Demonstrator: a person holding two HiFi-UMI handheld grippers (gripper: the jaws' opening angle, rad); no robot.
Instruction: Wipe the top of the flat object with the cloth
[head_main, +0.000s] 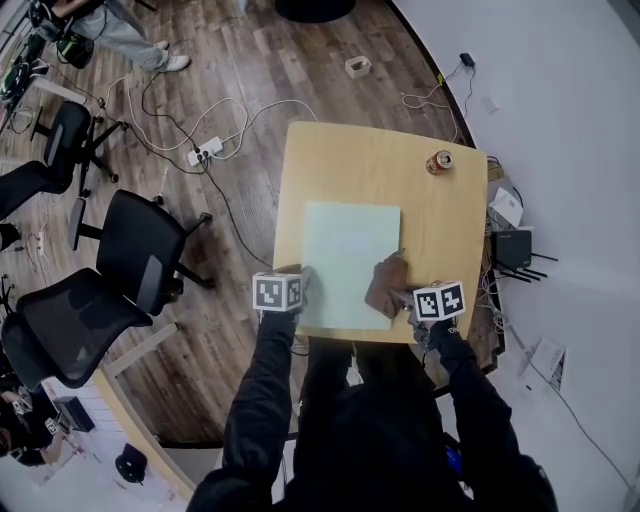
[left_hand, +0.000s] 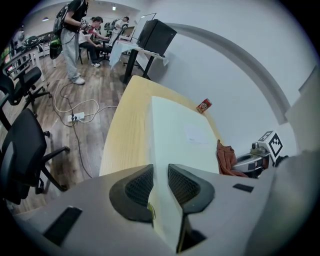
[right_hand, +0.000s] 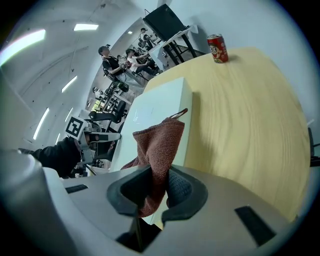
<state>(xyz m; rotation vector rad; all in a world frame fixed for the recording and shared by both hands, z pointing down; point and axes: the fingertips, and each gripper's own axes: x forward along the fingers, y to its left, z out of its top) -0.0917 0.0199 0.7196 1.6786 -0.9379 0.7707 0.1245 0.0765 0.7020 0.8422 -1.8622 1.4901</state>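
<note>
My left hand-held gripper (left_hand: 160, 186) pinches the near-left edge of the pale flat board (head_main: 350, 245) at the worktop's (head_main: 445, 230) front edge. My right hand-held gripper (right_hand: 157, 187) clamps the brown cloth (right_hand: 161, 142), which is draped over the board's near-right corner.

Head view steeply down over table (head_main: 440, 220); gripper views low, facing along it; all share can (head_main: 439, 162), seemingly same

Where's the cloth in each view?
Head view: cloth at lower centre, on the board's right edge.
Left gripper view: cloth right of centre, at the board's right edge.
Right gripper view: cloth at centre, pinched in the right hand-held gripper.
Shared landmark: the red can, beyond the board in all three.
</note>
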